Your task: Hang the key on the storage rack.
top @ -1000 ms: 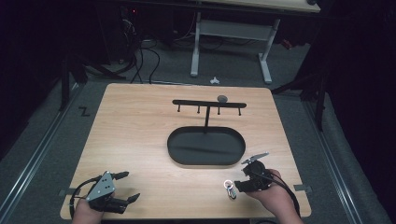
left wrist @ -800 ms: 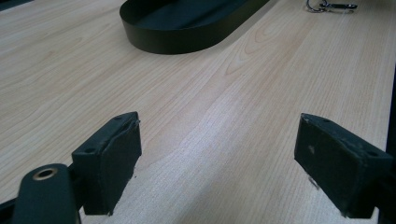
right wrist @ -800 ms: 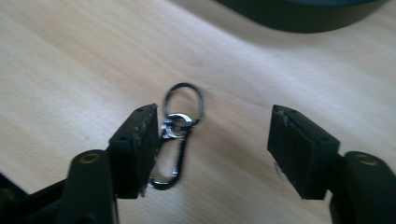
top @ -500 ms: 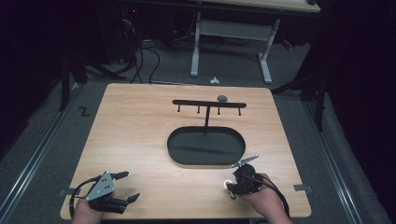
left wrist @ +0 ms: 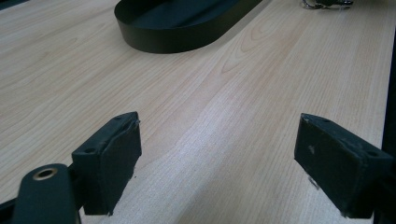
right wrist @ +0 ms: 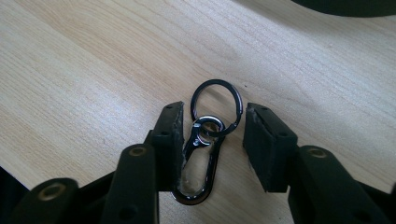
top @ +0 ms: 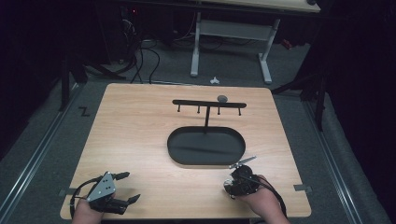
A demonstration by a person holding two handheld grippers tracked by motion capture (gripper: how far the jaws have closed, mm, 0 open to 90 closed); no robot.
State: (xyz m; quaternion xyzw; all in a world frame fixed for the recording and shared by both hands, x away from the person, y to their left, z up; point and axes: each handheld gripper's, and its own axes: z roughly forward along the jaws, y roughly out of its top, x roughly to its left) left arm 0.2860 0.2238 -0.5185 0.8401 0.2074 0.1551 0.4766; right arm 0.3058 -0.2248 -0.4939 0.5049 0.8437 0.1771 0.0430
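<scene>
A carabiner clip [right wrist: 198,161] with a split key ring [right wrist: 217,108] linked through its small eye lies flat on the wooden table [top: 140,140], near the front edge and right of centre, just in front of the black oval tray [top: 206,145]. The right gripper [right wrist: 212,140] is lowered over it with the jaws partly open: the clip is bracketed between them, one pad touching or almost touching its side, the other pad set apart with bare wood in the gap. Nothing is clamped yet.

For a sound pick, the jaws should be centred across the clip's body, so that both pads meet the metal together, and kept low against the table; a closure on the loose ring alone would probably let the clip swing. A slow squeeze is judged safer, since the thin metal may skate on the smooth wood.

The clip's long axis runs along the gripper's line of sight, its rounded hook end nearest the camera and its eye end pointing away, the ring lying beyond it.

The left gripper [top: 116,189] is held wide open over bare table at the near left corner, with nothing in it. A black hook rack [top: 208,103] stands behind the tray.
</scene>
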